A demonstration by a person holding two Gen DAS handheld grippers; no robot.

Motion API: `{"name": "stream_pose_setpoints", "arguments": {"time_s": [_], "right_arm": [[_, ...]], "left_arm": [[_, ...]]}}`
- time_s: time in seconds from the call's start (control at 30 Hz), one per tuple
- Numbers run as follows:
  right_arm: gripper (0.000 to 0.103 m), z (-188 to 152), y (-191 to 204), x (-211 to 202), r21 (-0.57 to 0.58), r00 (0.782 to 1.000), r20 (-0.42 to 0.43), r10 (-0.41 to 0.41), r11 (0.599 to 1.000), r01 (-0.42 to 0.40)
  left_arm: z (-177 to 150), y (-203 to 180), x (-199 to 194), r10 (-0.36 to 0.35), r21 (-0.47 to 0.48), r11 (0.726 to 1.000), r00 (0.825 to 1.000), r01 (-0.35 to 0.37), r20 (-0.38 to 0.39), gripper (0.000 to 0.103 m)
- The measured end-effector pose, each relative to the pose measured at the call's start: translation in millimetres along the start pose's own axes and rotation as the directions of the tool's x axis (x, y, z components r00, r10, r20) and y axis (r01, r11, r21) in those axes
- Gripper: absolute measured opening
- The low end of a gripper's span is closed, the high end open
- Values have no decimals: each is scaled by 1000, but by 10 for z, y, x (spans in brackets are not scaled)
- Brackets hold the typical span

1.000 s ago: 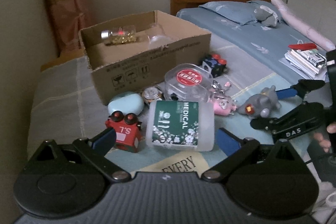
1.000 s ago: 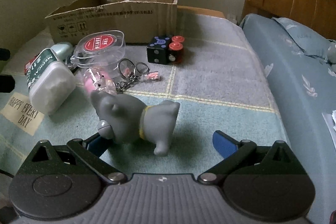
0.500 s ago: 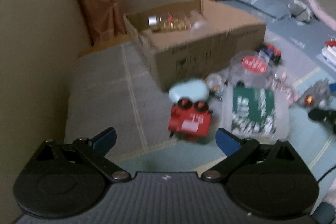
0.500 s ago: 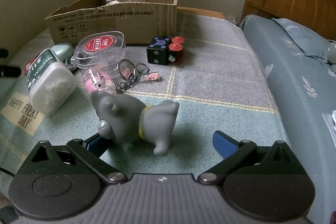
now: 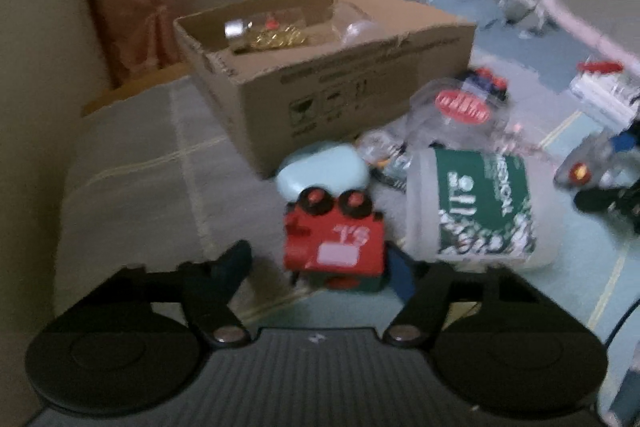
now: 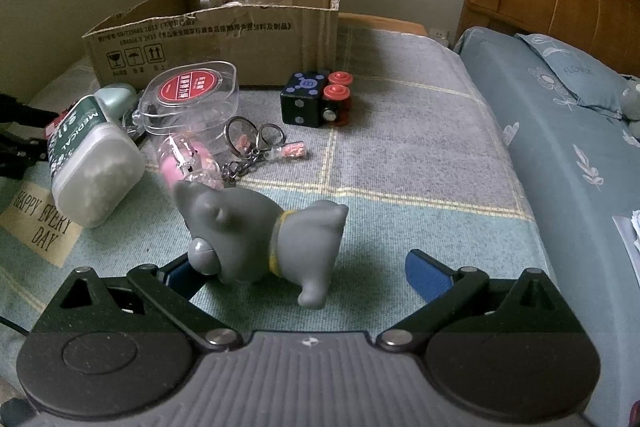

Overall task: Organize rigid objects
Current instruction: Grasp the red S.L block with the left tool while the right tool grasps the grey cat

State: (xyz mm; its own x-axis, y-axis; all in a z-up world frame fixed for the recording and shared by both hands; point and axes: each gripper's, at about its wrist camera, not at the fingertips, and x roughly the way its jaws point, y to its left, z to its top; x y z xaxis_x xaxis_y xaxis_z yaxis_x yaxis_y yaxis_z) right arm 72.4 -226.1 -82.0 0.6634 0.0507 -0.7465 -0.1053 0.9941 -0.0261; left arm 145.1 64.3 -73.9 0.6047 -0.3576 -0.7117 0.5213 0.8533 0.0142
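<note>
A red toy (image 5: pixel 334 241) on the bed cover (image 5: pixel 132 187) is being framed by the left gripper (image 5: pixel 320 267), fingers spread, toy nearer the right finger. A grey dog (image 6: pixel 264 239) is being straddled crosswise by the right gripper (image 6: pixel 300 273), fingers spread. The box (image 6: pixel 224 43) is lying ahead.

A: What carries it all?
B: A checked blanket (image 6: pixel 400 163), with a cardboard box (image 6: pixel 224 39) at its far end.
A: In front of the box?
B: Black dice block (image 6: pixel 306 99), clear case (image 6: pixel 192 99), keyrings (image 6: pixel 256 143), grey dog (image 6: pixel 264 239), red toy (image 5: pixel 334 243), medical tub (image 5: pixel 480 211).
</note>
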Motion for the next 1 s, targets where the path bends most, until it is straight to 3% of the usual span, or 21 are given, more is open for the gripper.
{"name": "stream_pose_setpoints", "arguments": {"time_s": [0.07, 0.37, 0.57, 0.7, 0.83, 1.0], "right_arm": [[103, 2, -2, -2, 1, 1000, -3, -1, 1000, 1], [103, -60, -275, -86, 54, 999, -25, -42, 998, 43], [103, -120, -200, -135, 8, 1000, -19, -1, 1000, 1], [103, -90, -80, -85, -15, 1000, -3, 18, 1000, -18], [103, -80, -35, -73, -21, 1000, 3, 24, 999, -24], [103, -113, -43, -97, -12, 1000, 6, 16, 1000, -16]], "left_arm": [[21, -8, 7, -26, -17, 1000, 1000, 26, 4, 50], [-119, -98, -157, 50, -72, 996, 998, -52, -25, 50], [-241, -162, -291, 82, -120, 989, 996, -86, -40, 50], [-265, -183, -301, 92, -114, 989, 995, -95, -29, 54], [-253, -173, -271, 93, -100, 990, 995, -96, -33, 68], [-224, -182, -243, 84, -72, 994, 996, -87, -38, 70]]}}
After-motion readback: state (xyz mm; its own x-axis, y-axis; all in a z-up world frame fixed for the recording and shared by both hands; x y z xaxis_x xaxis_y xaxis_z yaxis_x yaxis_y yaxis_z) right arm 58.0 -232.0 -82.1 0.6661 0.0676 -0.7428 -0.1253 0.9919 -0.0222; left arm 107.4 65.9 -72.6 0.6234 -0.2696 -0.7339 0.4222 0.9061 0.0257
